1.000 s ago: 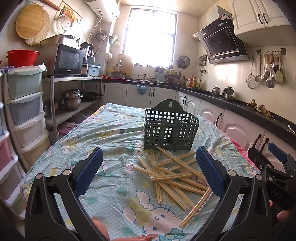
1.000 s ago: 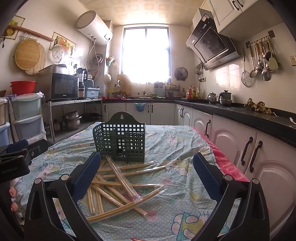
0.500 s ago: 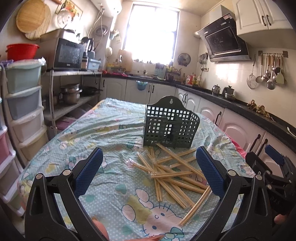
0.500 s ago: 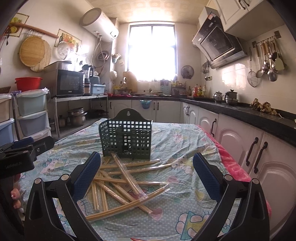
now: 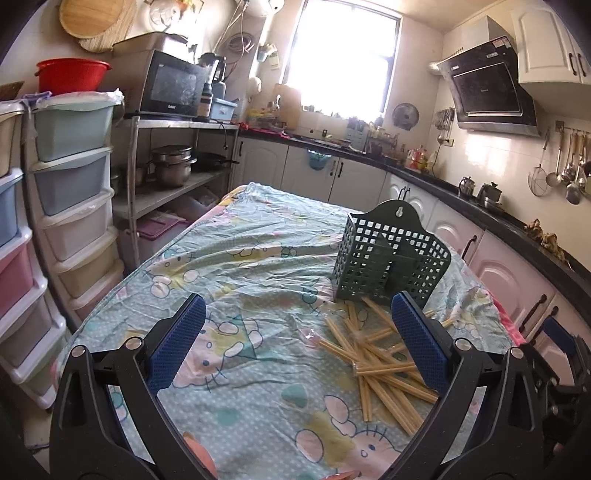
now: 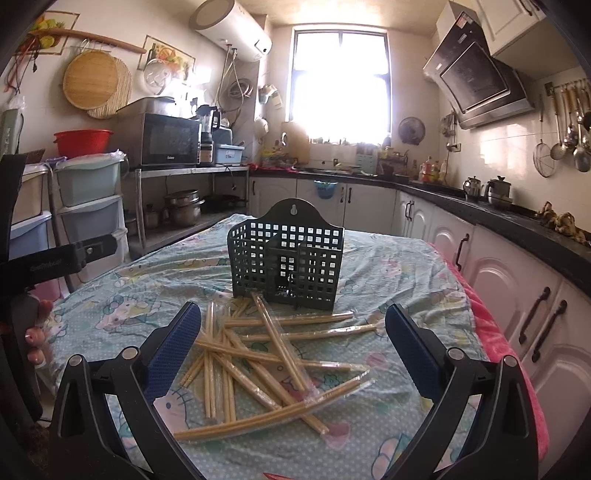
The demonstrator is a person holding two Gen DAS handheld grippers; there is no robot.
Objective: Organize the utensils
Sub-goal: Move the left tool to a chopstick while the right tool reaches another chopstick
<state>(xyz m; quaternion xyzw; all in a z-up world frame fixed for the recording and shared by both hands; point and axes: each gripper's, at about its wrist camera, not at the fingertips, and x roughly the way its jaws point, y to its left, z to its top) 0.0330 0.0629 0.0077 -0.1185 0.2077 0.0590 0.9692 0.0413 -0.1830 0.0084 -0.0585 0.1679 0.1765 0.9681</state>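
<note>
Chopsticks [image 6: 258, 354], pale wood, most in clear sleeves, lie criss-crossed in a loose pile on the counter [image 5: 236, 266], nearer its right-hand edge & just in front of the utensil basket [image 6: 286, 258]. One or two sticks touch the basket's base. The basket is dark green grid plastic w/ a hanging tab on top & an inner divider; it stands upright, w/ nothing visible inside.

The counter is covered w/ a wrinkled light-blue cartoon-print cloth [image 5: 221, 387]; a pink layer shows along its right edge.

Left hand-held gripper [image 5: 295, 343]: jaws wide apart, blue pads, holding nothing, over the near left part of the counter, w/ the pile at its right finger. Right hand-held gripper [image 6: 291, 343]: also spread wide & empty, w/ the pile lying between its fingers in view. In the right wrist view, a hand's fingertips show at the far left edge, below the other gripper's black body.

Room: a kitchen. Bright window [image 6: 340, 81] at the back, water heater [image 6: 232, 29] high on the wall, range hood [image 6: 476, 81] at right. Black worktop w/ white cabinets [image 6: 509, 288] runs along the back & right walls; ladles & a strainer hang on a rail. At left: microwave [image 5: 171, 86] on a metal rack w/ pots below, stacked pastel drawers [image 5: 70, 177], red basin [image 5: 72, 74] on top.
</note>
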